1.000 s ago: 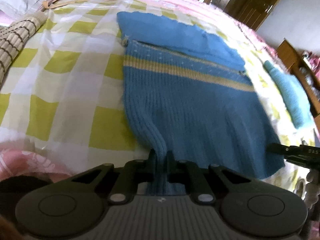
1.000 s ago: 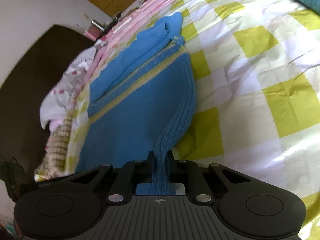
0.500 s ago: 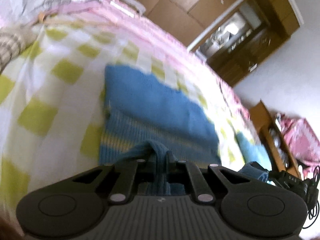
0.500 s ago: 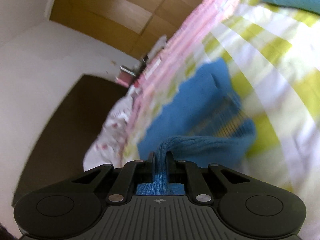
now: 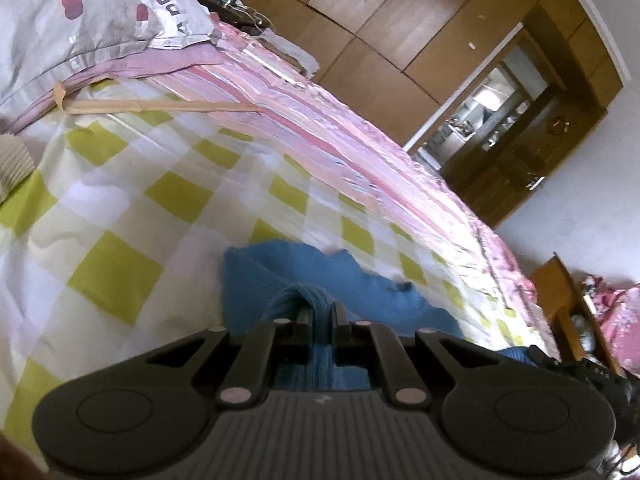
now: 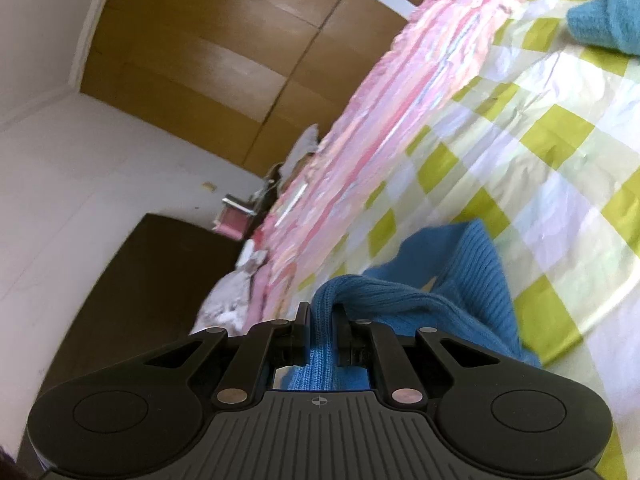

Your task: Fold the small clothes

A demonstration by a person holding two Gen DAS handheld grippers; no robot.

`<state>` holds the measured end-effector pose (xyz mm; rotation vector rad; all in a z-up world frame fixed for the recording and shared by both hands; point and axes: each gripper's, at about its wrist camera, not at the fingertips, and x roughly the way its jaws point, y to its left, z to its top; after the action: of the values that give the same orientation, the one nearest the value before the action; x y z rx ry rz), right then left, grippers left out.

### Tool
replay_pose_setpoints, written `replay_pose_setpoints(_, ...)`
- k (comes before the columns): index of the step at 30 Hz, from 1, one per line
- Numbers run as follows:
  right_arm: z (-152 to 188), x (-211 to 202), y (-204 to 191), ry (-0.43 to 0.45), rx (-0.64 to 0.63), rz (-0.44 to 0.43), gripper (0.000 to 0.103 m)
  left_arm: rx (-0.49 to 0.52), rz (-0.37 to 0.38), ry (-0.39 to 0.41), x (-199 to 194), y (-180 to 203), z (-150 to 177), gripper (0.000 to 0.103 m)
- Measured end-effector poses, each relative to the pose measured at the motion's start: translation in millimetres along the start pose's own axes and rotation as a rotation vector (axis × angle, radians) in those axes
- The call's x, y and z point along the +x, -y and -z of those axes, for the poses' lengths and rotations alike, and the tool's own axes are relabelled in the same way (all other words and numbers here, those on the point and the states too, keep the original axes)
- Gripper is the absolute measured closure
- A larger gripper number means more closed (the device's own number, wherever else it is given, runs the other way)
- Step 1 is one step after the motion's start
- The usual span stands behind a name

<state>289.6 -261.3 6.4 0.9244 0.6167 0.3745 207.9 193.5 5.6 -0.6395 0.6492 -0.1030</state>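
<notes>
So there was one blue knit sweater [image 5: 372,300] on the bed [image 5: 120,208], lying on the yellow-and-white checked sheet near the pink striped cover [image 5: 320,128]. Both tongs were clamped tight on it, one corner each: the left tongs [image 5: 320,316] had a ribbed fold pinched between the fingers, and the right tongs [image 6: 320,316] had the same kind of ribbed edge squeezed in theirs. No gap left in either pair apart from the knit itself.

The held edge was lifted and doubled over the rest of the sweater [image 6: 472,280], which lay flat just beyond the fingertips. Its long axis ran roughly side to side across the left view, from one pair of tongs towards the other, more or less along the pink cover. You could just make out the right tongs at the lower right edge of the left camera [image 5: 576,368].

Count-wise: one sweater in hand, two tongs, plus one other teal knit piece [image 6: 608,20] lying well apart, further down the bed. One spotted pillow [image 5: 80,20] at the head end, and a wooden wardrobe [image 5: 380,20] behind.
</notes>
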Motion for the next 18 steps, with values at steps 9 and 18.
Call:
replay_pose_setpoints(9, -10, 30, 16, -0.03, 0.014, 0.084, 0.089, -0.07, -0.031, -0.031, 30, -11, -5, 0.089)
replay_pose_setpoints(18, -10, 32, 13, -0.064, 0.027, 0.058, 0.082, -0.137, -0.03, 0.028, 20, -14, -9, 0.085)
